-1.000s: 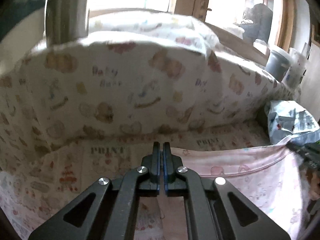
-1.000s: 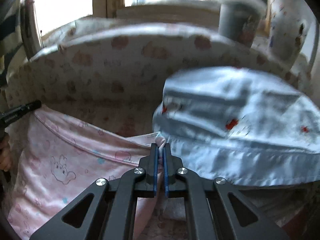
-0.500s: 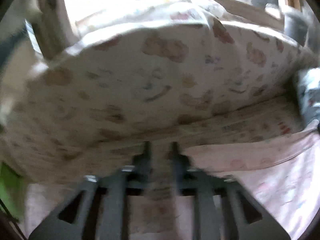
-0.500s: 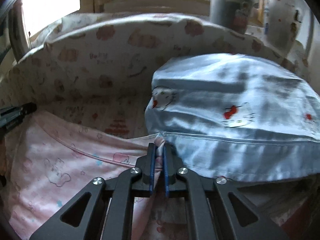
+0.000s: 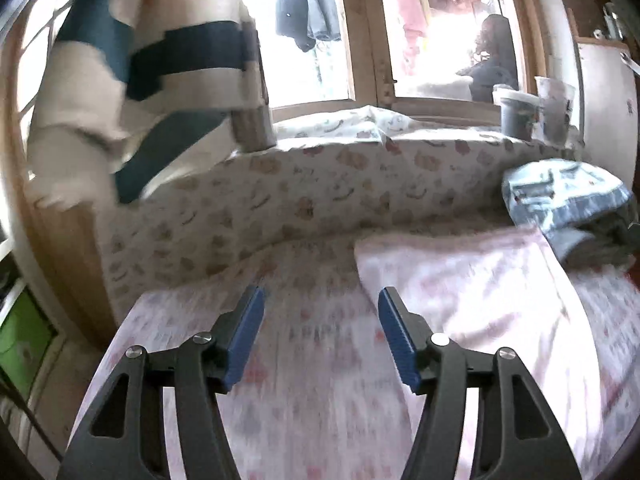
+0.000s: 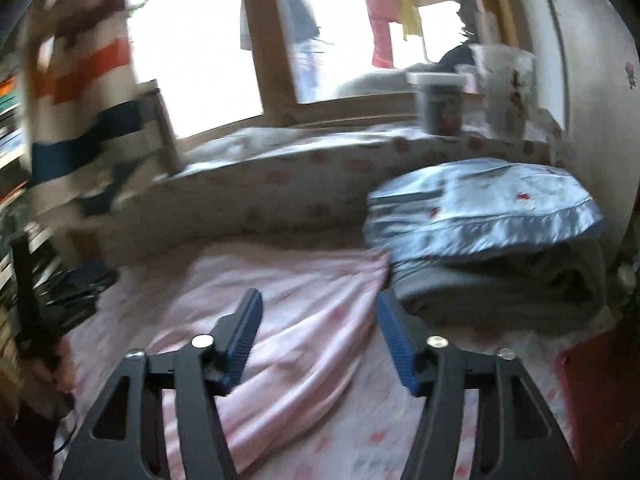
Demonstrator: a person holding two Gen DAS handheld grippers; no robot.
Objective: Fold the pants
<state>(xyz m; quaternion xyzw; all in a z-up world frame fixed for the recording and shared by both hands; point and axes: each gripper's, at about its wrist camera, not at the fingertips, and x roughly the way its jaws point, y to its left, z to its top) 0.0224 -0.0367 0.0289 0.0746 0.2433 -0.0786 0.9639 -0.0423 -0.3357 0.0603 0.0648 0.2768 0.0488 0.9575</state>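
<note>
The pale pink printed pants (image 5: 472,300) lie spread on the patterned bed sheet (image 5: 312,360), to the right of my left gripper (image 5: 320,312). That gripper is open and empty, raised above the sheet. In the right wrist view the pants (image 6: 288,292) lie flat with soft folds, right under my right gripper (image 6: 318,314), which is open and empty above them. The left gripper's body (image 6: 28,280) shows at the far left of the right wrist view. Both views are motion-blurred.
A folded light blue blanket pile (image 6: 488,216) sits at the pants' right end and also shows in the left wrist view (image 5: 568,200). A padded printed bumper (image 5: 320,196) lines the back. Cups (image 6: 440,100) stand on the window ledge. A striped cloth (image 5: 152,80) hangs at left.
Both grippers have opened and let go of the pants' edge, then lifted and pulled back. The pants now lie flat on the bed.
</note>
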